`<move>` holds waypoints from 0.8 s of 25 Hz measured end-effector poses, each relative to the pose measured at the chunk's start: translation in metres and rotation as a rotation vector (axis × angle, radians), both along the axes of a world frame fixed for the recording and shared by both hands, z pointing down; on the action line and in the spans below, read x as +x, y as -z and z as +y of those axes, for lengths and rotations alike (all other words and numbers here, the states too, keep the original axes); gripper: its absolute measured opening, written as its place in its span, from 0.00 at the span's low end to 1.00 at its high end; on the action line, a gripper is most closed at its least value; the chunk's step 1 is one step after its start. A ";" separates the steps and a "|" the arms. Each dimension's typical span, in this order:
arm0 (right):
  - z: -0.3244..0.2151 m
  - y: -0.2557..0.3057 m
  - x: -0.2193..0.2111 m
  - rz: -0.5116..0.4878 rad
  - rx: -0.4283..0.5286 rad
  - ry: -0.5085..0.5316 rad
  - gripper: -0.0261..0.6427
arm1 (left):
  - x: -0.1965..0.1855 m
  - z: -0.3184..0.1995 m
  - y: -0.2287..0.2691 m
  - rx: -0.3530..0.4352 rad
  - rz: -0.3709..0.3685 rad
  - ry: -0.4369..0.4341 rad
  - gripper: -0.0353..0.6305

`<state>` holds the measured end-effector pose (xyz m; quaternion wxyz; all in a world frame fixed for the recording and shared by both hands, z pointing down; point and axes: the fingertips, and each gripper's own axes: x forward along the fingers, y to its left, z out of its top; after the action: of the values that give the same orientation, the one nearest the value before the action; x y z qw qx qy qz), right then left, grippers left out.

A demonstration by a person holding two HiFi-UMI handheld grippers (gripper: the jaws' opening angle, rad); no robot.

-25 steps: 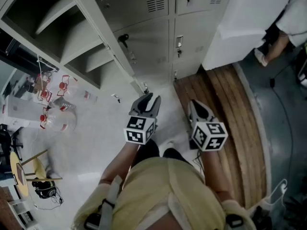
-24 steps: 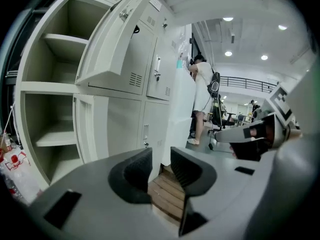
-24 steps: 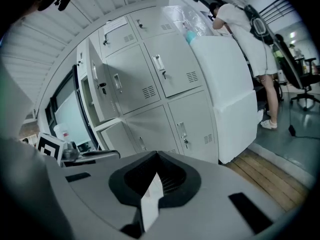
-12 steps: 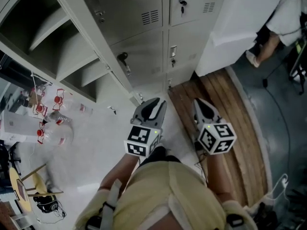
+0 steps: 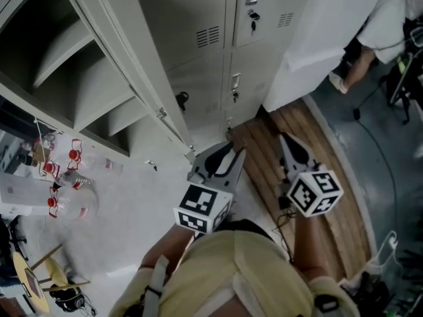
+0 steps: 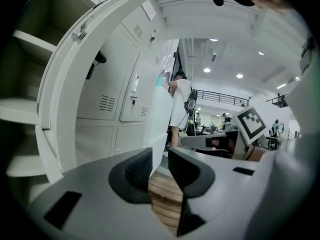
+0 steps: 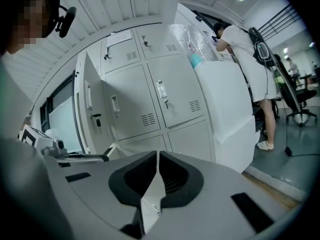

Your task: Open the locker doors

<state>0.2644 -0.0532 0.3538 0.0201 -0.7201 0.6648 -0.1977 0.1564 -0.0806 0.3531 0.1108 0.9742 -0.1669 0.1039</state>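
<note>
The grey lockers fill the top of the head view. One tall door [image 5: 112, 41] at the left stands swung open, showing bare shelves [image 5: 63, 51]. The doors beside it [image 5: 205, 84] are closed, with small handles and keys. My left gripper [image 5: 228, 156] hovers low in front of the bottom lockers with a narrow gap between its jaws and nothing in it. In the left gripper view [image 6: 160, 159] the open door's edge [image 6: 70, 84] rises at the left. My right gripper [image 5: 288, 142] is shut and empty over the wooden platform. In its own view [image 7: 158, 156] it faces closed doors [image 7: 175, 91].
A big white block [image 5: 320, 38] stands against the lockers at the right, with a person [image 5: 390, 18] behind it. A wooden platform [image 5: 310, 127] lies on the floor before the lockers. Water bottles [image 5: 69, 177] and a stool [image 5: 30, 276] are at the left. A cable [image 5: 391, 177] runs along the dark floor.
Both grippers have dropped lower in the head view, further from the locker fronts. The view has shifted so the open door at the left looms larger.
</note>
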 end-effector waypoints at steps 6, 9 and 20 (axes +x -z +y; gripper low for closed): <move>-0.017 0.031 0.010 0.053 0.062 -0.016 0.05 | -0.005 -0.008 0.019 0.105 0.005 0.021 0.17; -0.027 0.043 0.015 0.056 0.095 0.004 0.05 | -0.004 -0.009 0.024 0.098 0.015 0.050 0.17; -0.081 0.035 0.050 0.093 0.112 0.174 0.19 | 0.041 -0.030 0.024 0.151 -0.004 0.188 0.17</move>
<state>0.3148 -0.1343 0.3190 0.0123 -0.6657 0.7351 -0.1275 0.1973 -0.1108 0.3288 0.0461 0.9597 -0.2649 0.0823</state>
